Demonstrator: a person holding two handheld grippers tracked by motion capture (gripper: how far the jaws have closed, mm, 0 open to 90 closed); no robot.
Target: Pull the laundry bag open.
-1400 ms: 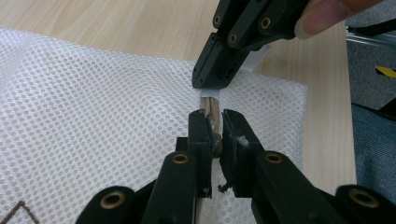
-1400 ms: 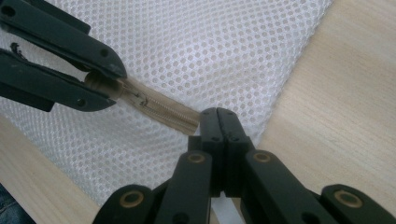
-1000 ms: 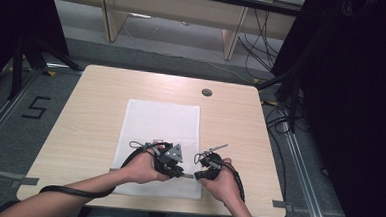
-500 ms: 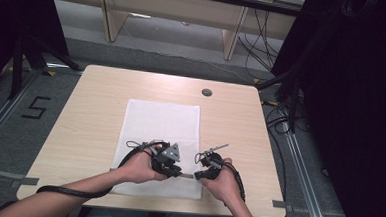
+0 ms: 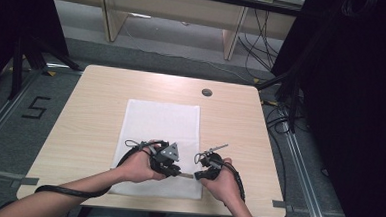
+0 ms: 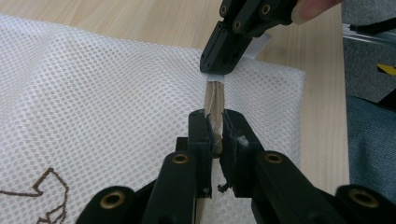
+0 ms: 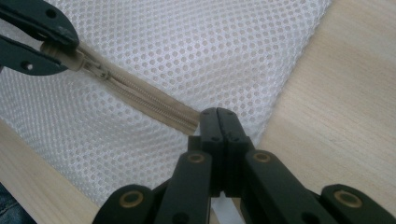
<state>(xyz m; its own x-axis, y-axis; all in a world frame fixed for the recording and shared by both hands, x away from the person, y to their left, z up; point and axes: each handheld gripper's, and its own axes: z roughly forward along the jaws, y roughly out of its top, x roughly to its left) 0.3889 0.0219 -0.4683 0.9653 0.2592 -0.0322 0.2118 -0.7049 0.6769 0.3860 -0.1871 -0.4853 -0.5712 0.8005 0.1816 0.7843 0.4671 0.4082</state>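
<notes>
White mesh laundry bag (image 5: pixel 162 132), beige zipper (image 7: pixel 140 95): our left gripper (image 6: pixel 214 128) pinches the slider, right gripper (image 7: pixel 218 119) clamps the zipper's end. Next, we judge: steady pull.

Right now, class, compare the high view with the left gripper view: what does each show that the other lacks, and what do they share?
High view alone: the whole wooden table, a round grommet, grey floor and both forearms.

Left gripper view alone: the white mesh bag weave, brown stitching, and the left gripper clamped on the beige zipper.

Shared: the bag, the table, and the right gripper pinching the zipper's far end.
</notes>
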